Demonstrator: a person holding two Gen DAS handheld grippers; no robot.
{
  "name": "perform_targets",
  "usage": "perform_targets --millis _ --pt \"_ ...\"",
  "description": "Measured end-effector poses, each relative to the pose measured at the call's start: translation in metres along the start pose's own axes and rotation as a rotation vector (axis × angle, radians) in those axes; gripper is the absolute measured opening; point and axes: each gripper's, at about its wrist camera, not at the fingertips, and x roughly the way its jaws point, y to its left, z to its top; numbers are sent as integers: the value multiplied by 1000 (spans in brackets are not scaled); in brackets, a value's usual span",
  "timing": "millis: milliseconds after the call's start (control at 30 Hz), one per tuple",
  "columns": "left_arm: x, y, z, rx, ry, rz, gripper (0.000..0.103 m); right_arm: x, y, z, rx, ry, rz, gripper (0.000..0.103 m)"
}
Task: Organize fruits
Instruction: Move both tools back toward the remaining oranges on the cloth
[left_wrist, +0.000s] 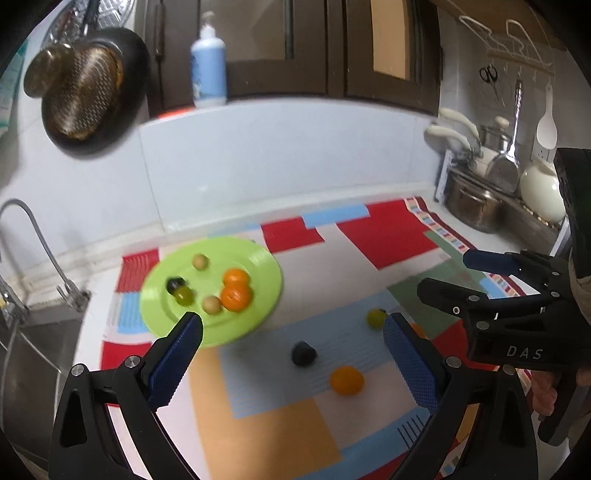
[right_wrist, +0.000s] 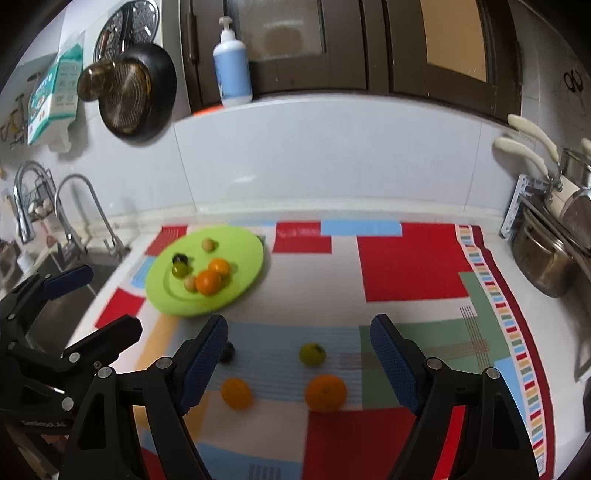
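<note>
A kitchen tabletop covered by a patchwork cloth is shown from two wrist cameras. A lime-green plate sits toward the sink side, and six small fruits are already gathered on it: two oranges, two pale round ones, a green one and a dark one.

Four fruits are left on the cloth, on the side of the plate nearer the cameras: a green fruit, a large orange, a smaller orange and a dark fruit partly hidden behind a fingertip.

The right tongs are held wide open and empty above the cloth, and the green fruit and large orange are framed between their blue pads. The left tongs are also spread open and empty, nearer the plate, with the dark fruit and smaller orange ahead of them.

All the fruits are roughly round, so no long axis is offered. The large orange is judged closest to the right tongs, with the plate lying away to their left.
</note>
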Motion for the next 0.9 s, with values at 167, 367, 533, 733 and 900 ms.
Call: perform_targets --millis 167,367,533,733,900 --pt "13 -14 -16 4 29 -8 99 10 -11 -16 -29 45 9 80" --pt "26 -23 -35 13 47 -20 96 21 -15 -32 -87 73 7 80" --pt "42 -27 -46 13 87 -34 88 32 -16 -42 -118 94 14 80" --pt "64 -30 -54 16 152 -61 77 49 -20 -53 -109 142 37 80" --pt "78 -34 -56 6 198 -93 67 61 -25 -58 -93 169 49 77"
